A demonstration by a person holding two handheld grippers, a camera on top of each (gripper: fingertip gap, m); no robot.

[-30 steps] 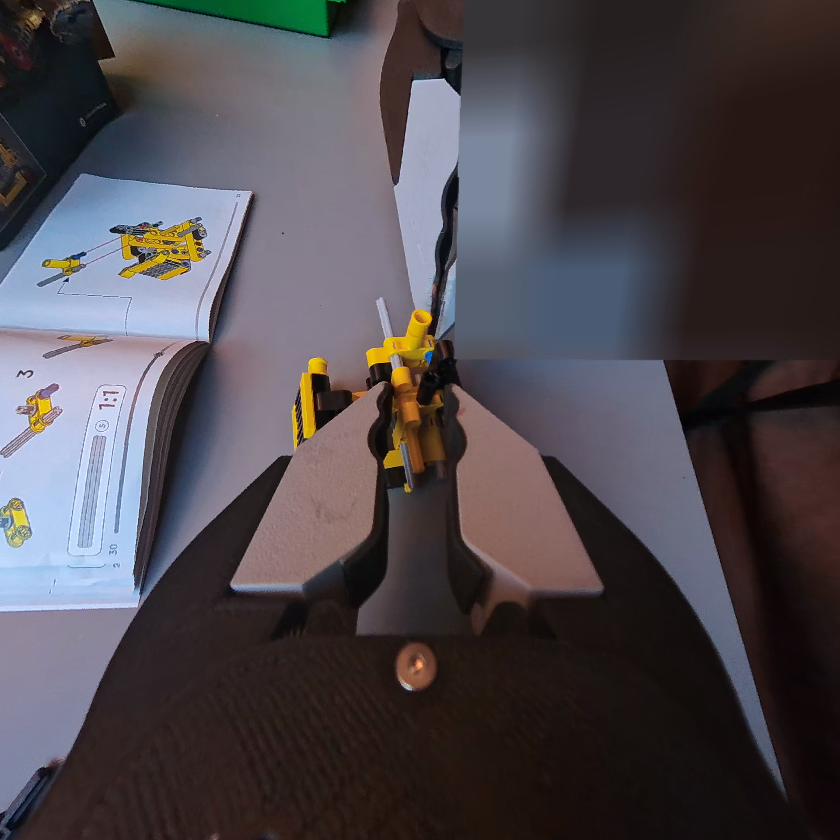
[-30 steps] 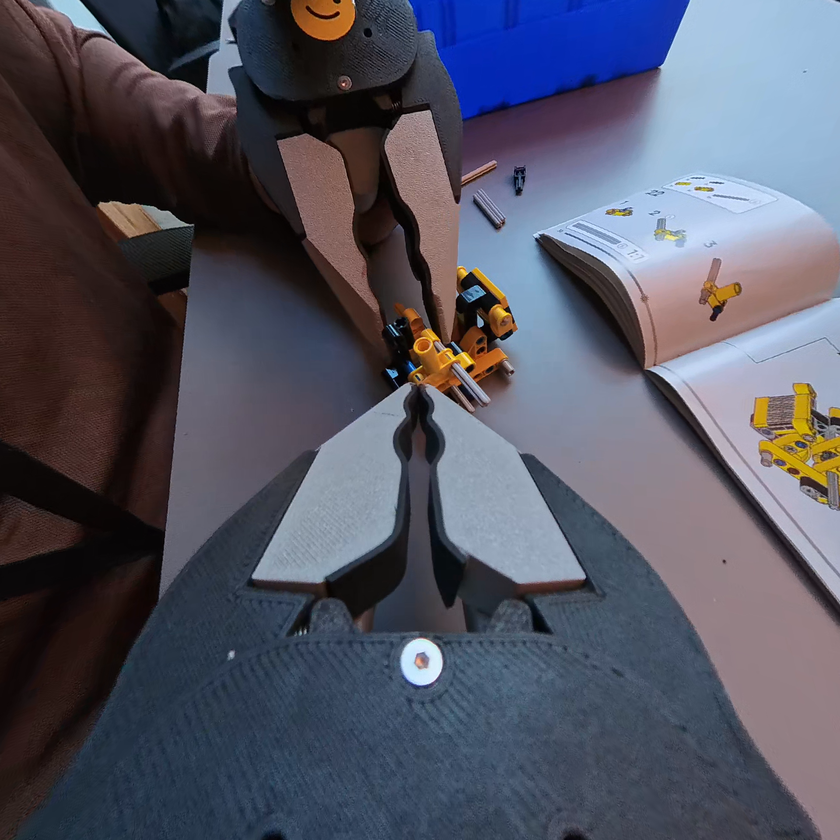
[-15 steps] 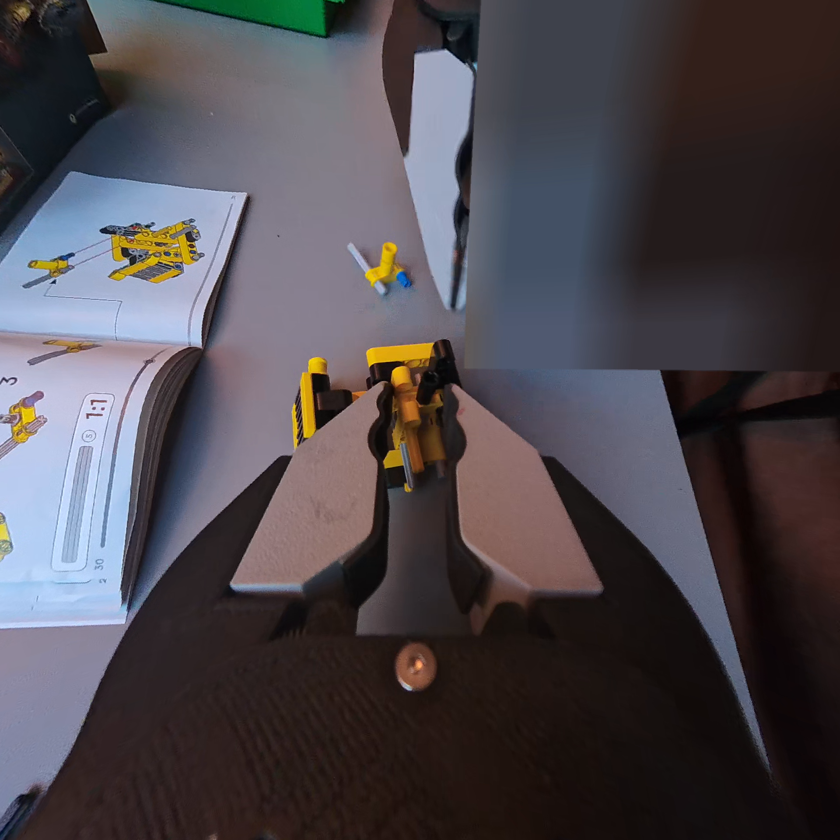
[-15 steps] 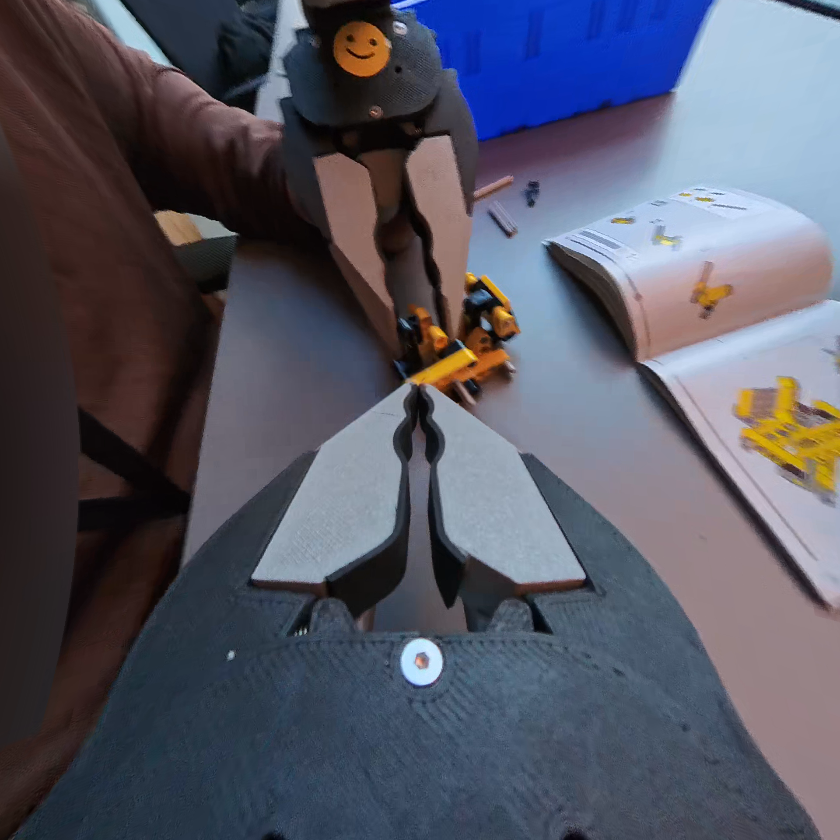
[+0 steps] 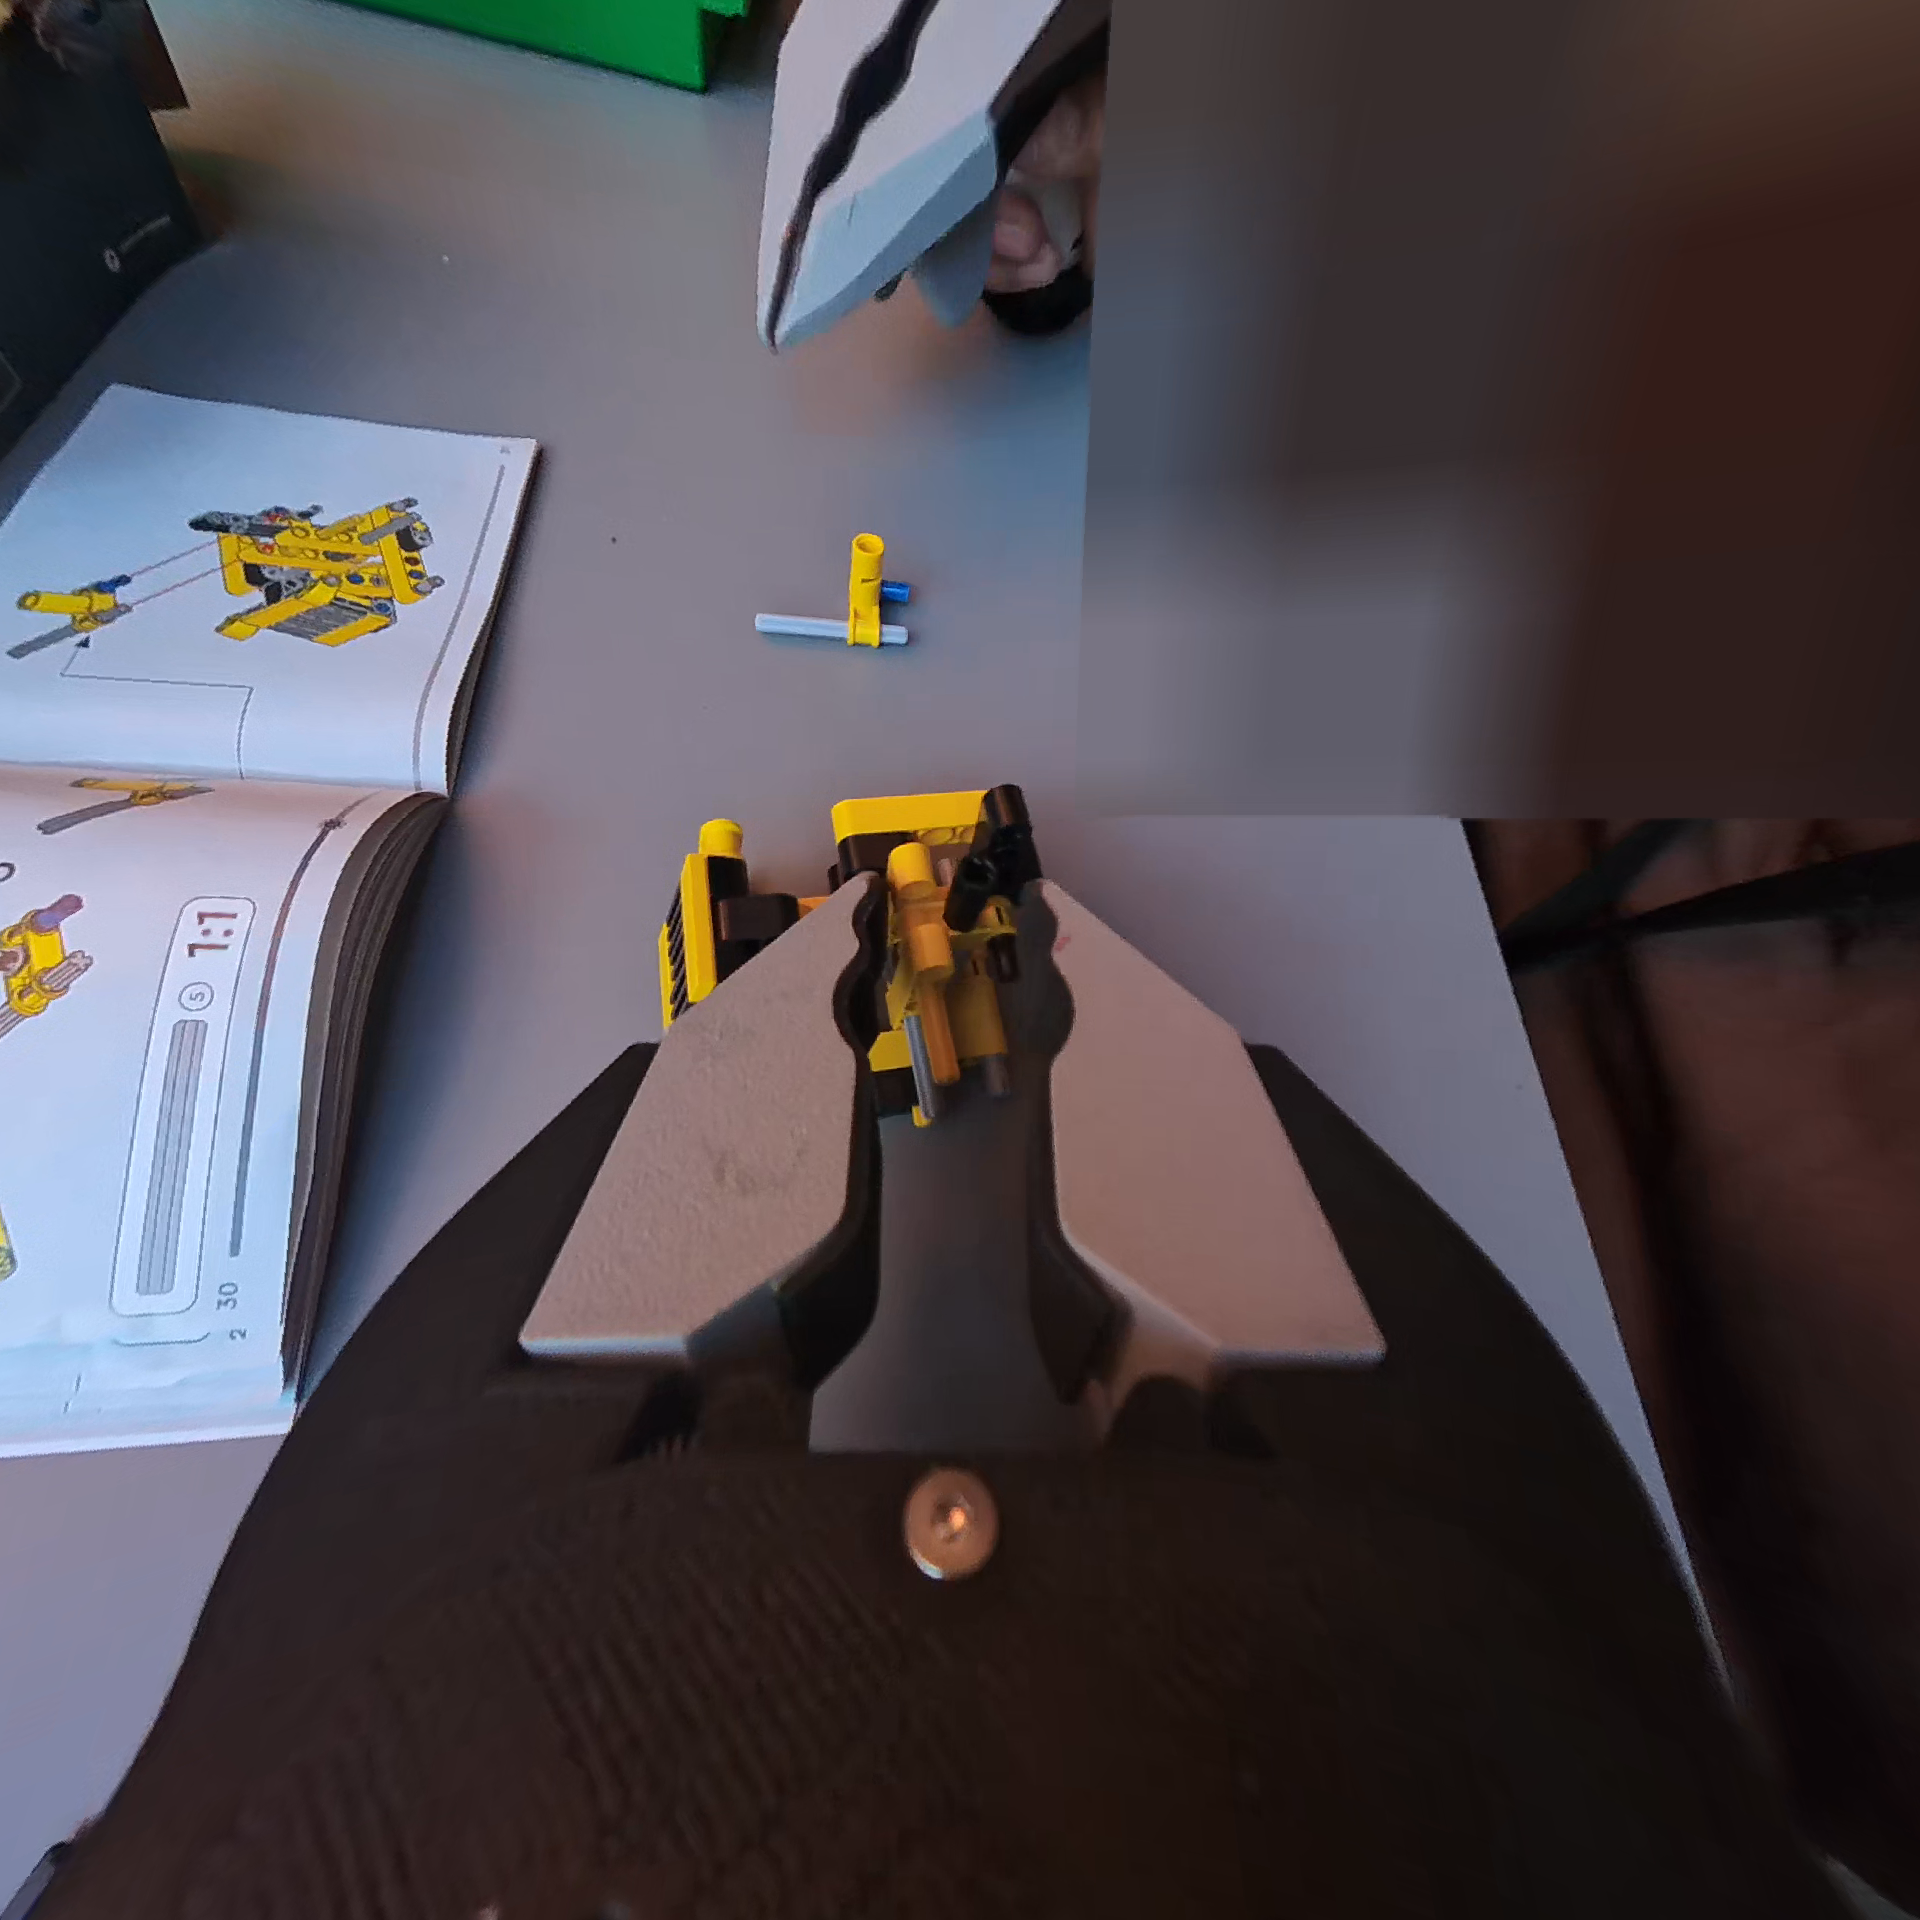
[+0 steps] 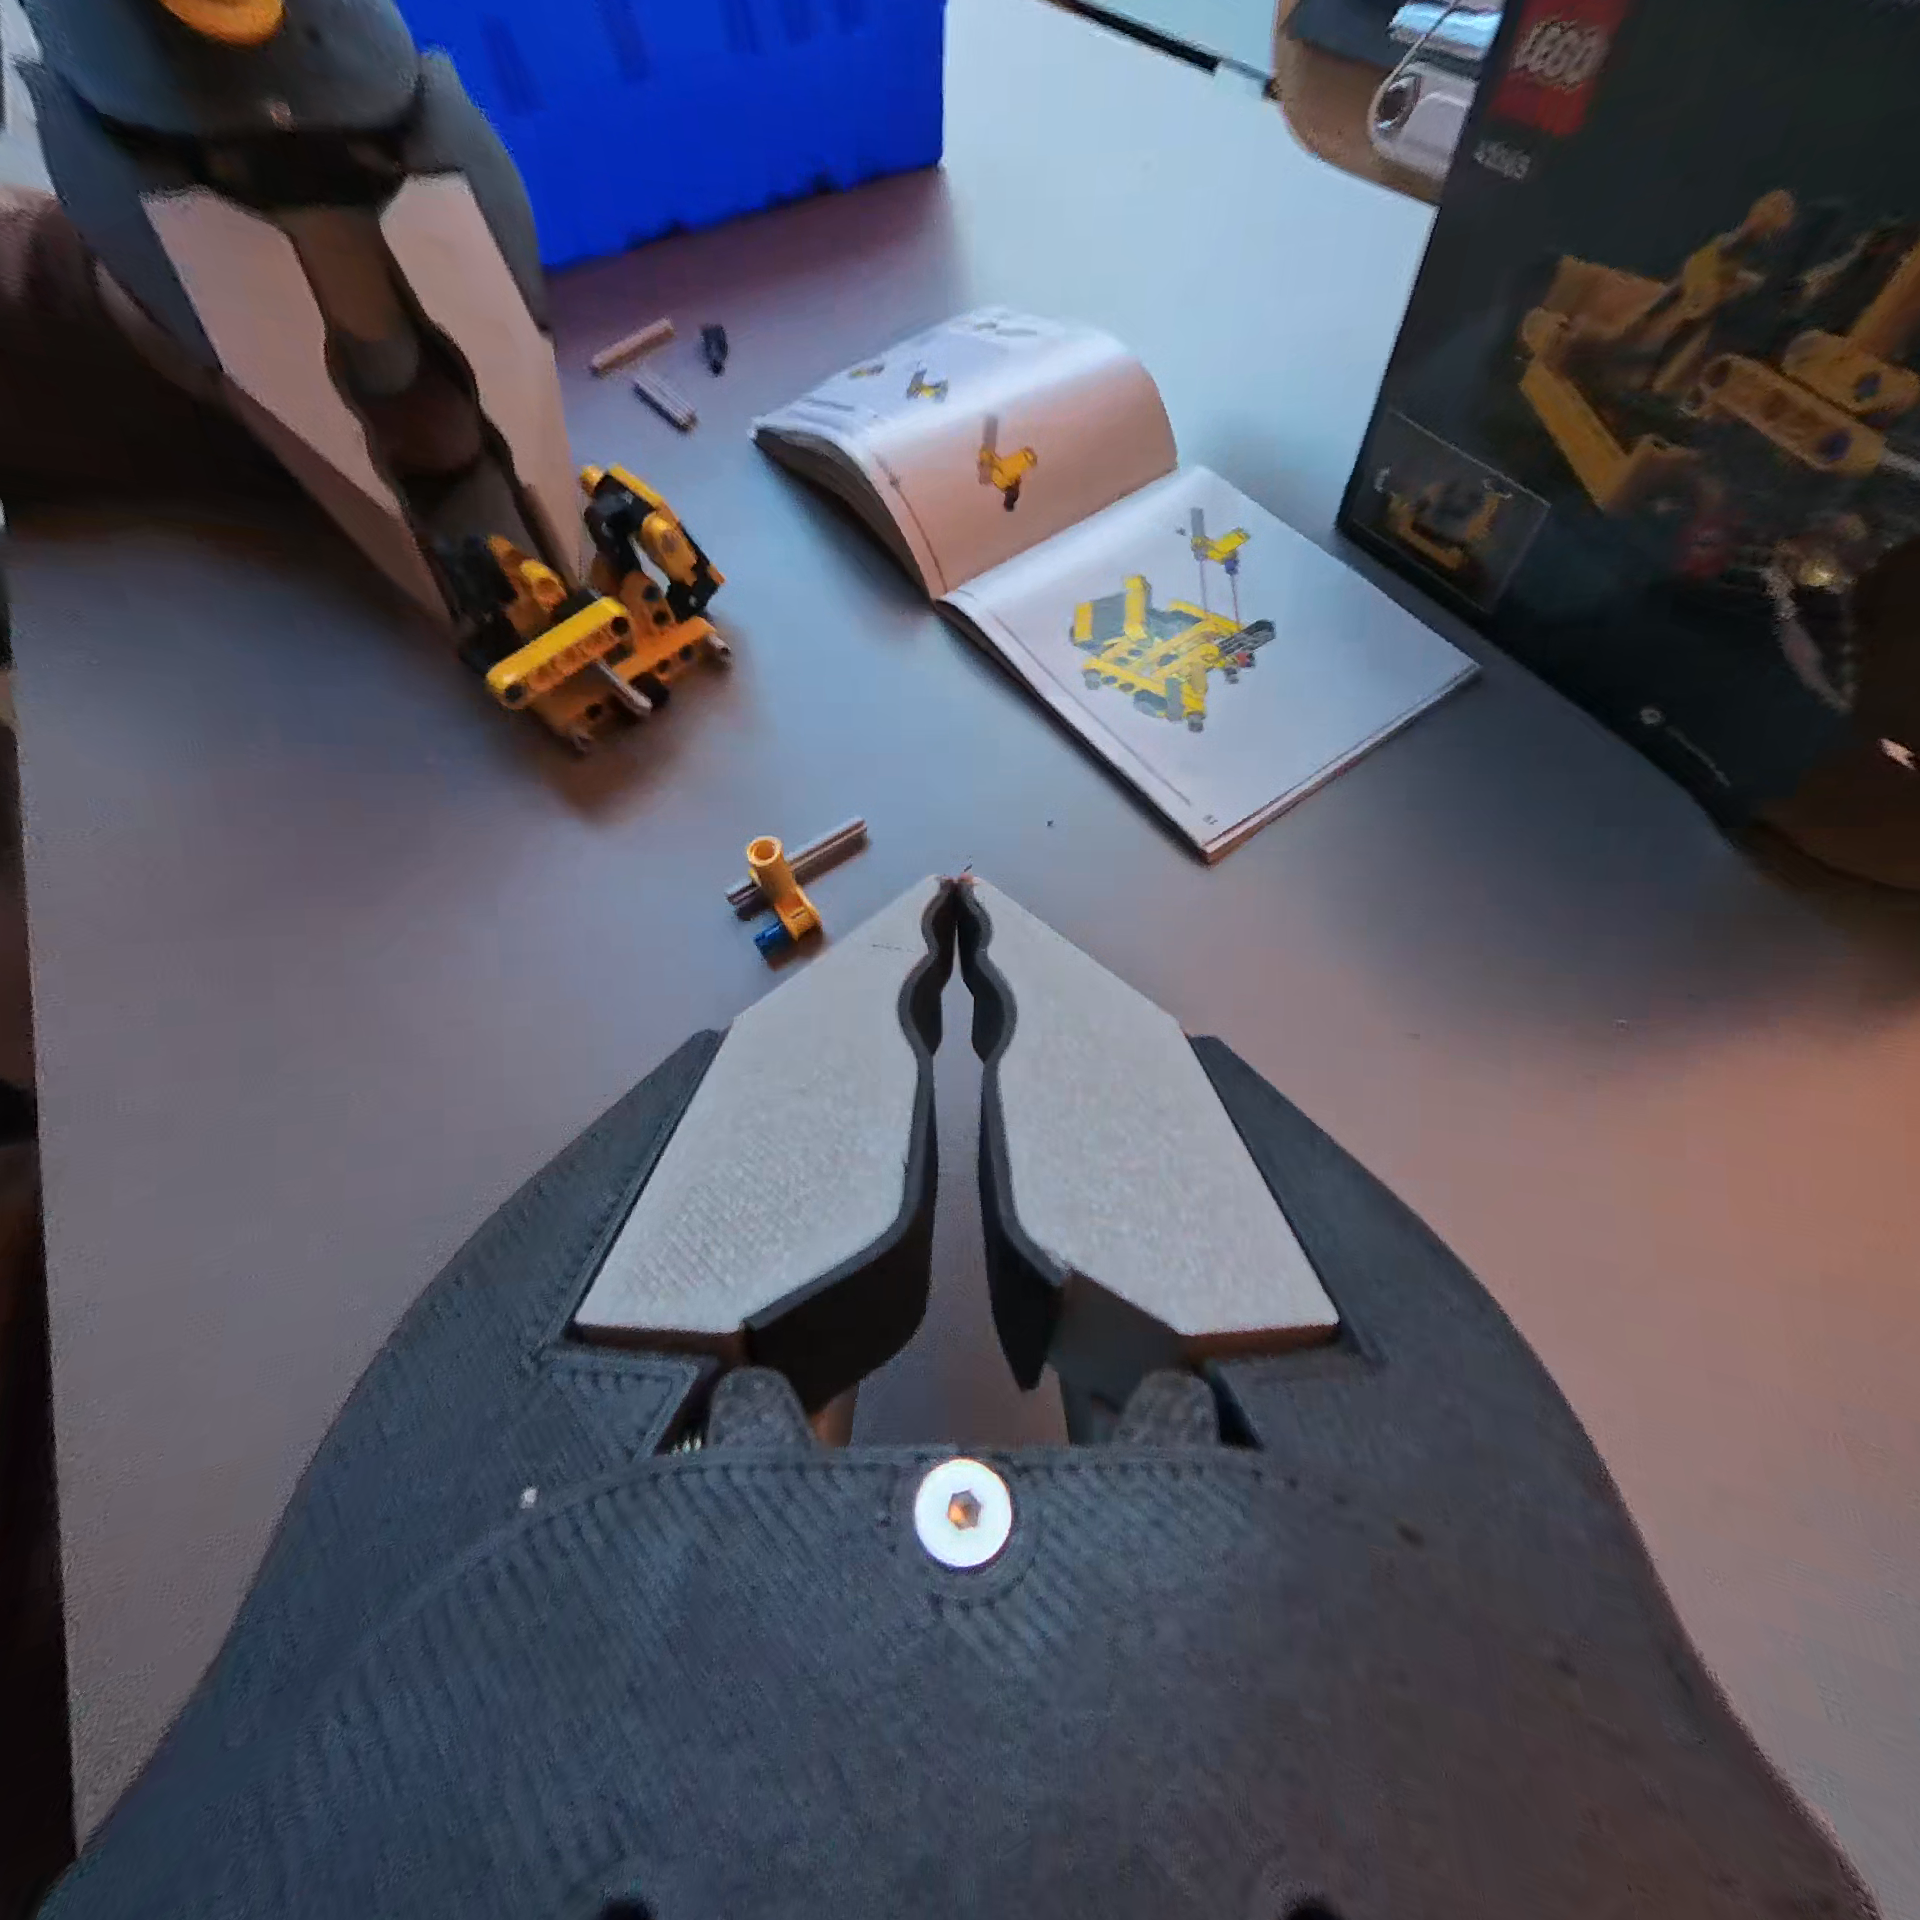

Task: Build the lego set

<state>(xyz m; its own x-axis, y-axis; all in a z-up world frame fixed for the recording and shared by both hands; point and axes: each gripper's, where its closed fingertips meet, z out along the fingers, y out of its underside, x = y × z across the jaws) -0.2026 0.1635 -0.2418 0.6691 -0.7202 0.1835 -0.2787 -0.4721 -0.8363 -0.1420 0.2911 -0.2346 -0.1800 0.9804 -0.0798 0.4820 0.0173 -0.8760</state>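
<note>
My left gripper (image 5: 951,894) is shut on the yellow and black lego model (image 5: 935,987), which rests on the grey table. It also shows in the right wrist view (image 6: 509,587), holding the model (image 6: 603,634). A small sub-assembly (image 5: 857,613), a yellow connector on a grey axle with a blue pin, lies loose on the table beyond the model. My right gripper (image 6: 958,883) is shut and empty, raised just right of that sub-assembly (image 6: 779,883). In the left wrist view the right gripper (image 5: 774,338) hangs above the table.
An open instruction booklet (image 5: 208,831) (image 6: 1091,582) lies beside the model. The dark lego box (image 6: 1662,416) stands behind it. A blue bin (image 6: 675,104) and a green box (image 5: 582,42) sit at the table's ends. Two loose axles (image 6: 665,400) and a black pin (image 6: 713,348) lie near the bin. Left tips to right tips: about 15 cm. From my left tips it is roughly 20 cm to the black pin (image 6: 713,348); from my right, 30 cm.
The small sub-assembly was at the model a second ago; it now lies on the table apart from it. My right gripper has pulled back and up. The left gripper has kept its hold.
</note>
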